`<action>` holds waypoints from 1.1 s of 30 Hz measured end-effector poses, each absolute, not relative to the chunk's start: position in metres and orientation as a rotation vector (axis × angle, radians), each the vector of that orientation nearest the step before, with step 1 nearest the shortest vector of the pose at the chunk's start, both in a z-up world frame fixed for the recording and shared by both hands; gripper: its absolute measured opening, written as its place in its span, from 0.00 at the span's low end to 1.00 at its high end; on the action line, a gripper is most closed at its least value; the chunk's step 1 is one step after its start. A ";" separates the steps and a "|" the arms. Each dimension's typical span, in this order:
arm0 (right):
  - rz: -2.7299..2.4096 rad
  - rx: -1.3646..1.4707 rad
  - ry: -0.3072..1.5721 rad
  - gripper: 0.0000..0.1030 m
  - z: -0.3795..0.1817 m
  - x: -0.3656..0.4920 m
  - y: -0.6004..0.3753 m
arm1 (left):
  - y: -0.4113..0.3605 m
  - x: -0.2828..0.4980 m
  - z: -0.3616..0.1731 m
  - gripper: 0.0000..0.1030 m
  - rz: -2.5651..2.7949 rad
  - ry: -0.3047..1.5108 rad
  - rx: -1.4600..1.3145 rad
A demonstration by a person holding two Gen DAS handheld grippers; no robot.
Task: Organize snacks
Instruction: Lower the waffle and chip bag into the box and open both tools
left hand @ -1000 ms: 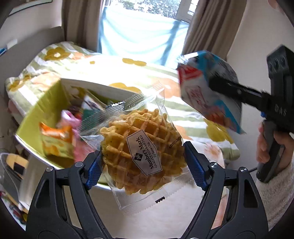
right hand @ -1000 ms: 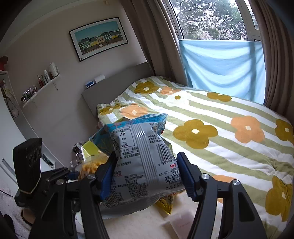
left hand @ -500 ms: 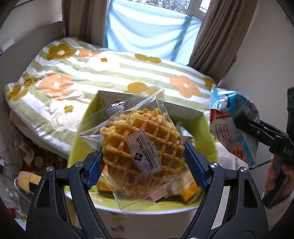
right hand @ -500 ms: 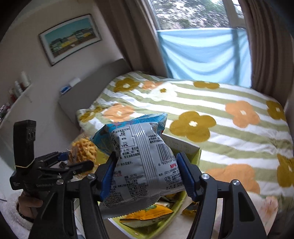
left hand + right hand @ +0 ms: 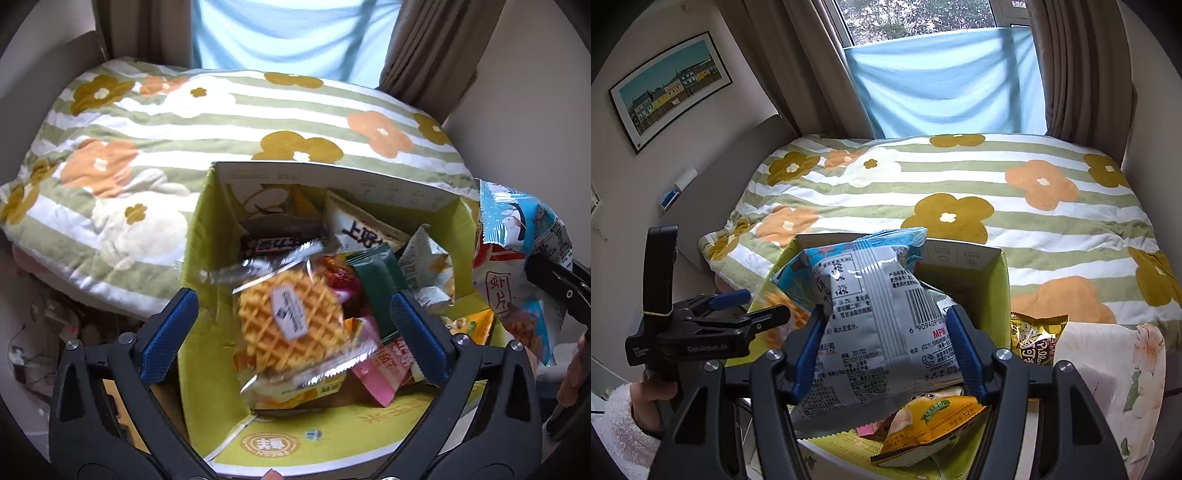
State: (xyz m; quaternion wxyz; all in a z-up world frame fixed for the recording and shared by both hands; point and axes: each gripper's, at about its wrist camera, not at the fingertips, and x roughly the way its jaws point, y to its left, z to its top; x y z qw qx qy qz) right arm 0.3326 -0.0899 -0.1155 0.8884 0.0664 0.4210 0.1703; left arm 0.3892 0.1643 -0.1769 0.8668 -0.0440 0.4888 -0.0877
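Now waffle packet [image 5: 291, 319] tilted, label upright

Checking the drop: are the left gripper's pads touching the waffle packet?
Apart. The left wrist view shows clear gaps between the waffle packet and both pads of the opening left gripper, above the box.

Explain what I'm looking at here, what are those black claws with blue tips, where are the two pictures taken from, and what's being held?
No robot: a person holds a pincer tool in each hand, with a camera on each looking along its fingers. One picture is from the left tool, whose jaws are opening; the wrapped waffle sits loose between them, above the green snack box full of packets. The other is from the right tool, clamped on a blue and silver snack bag over the same box. The flowered bed lies behind.
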 end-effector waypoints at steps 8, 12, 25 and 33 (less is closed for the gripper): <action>0.362 0.142 0.914 0.58 -0.125 0.328 -0.079 | 0.175 0.366 -0.173 1.00 -0.141 1.023 -0.104; 0.374 0.148 0.947 0.61 -0.131 0.329 -0.072 | 0.182 0.355 -0.167 1.00 -0.119 1.004 -0.097; 0.354 0.115 0.899 0.98 -0.130 0.304 -0.070 | 0.193 0.329 -0.159 1.00 -0.099 0.975 -0.126; 0.328 0.094 0.895 0.98 -0.116 0.294 -0.070 | 0.191 0.326 -0.145 1.00 -0.132 0.957 -0.127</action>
